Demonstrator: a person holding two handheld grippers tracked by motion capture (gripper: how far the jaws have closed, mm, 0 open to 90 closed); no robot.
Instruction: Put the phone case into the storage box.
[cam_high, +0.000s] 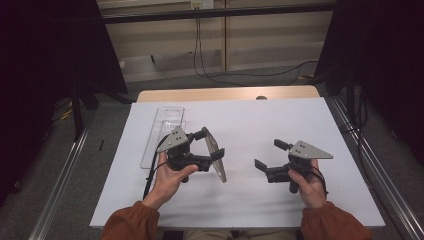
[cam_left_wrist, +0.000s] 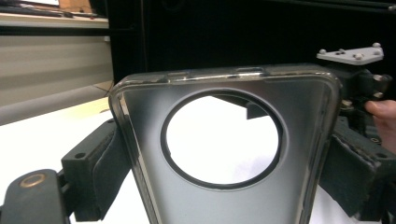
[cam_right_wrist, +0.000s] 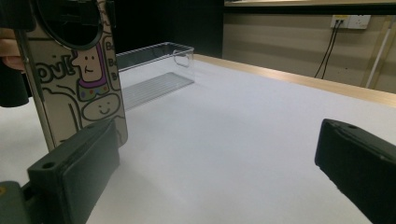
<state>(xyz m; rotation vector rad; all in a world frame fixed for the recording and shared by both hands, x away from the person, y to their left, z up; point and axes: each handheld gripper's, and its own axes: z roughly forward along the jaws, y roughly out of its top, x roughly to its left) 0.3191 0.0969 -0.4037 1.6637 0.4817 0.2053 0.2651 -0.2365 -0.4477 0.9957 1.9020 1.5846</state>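
High view: left gripper clamped across a translucent grey phone case with a round camera cutout, held on edge above the white table sheet, toward its left half. Right gripper well apart to the right, jaws spread, nothing between them. Clear plastic rectangular tray flat on the sheet just behind the left hand.

Left gripper view: phone case pinched at its two long sides by the padded black jaws, round cutout near the top; right gripper visible beyond its edge.

Right gripper view: jaws wide apart over bare sheet; phone case upright at left, cartoon print facing the camera; clear tray farther back.
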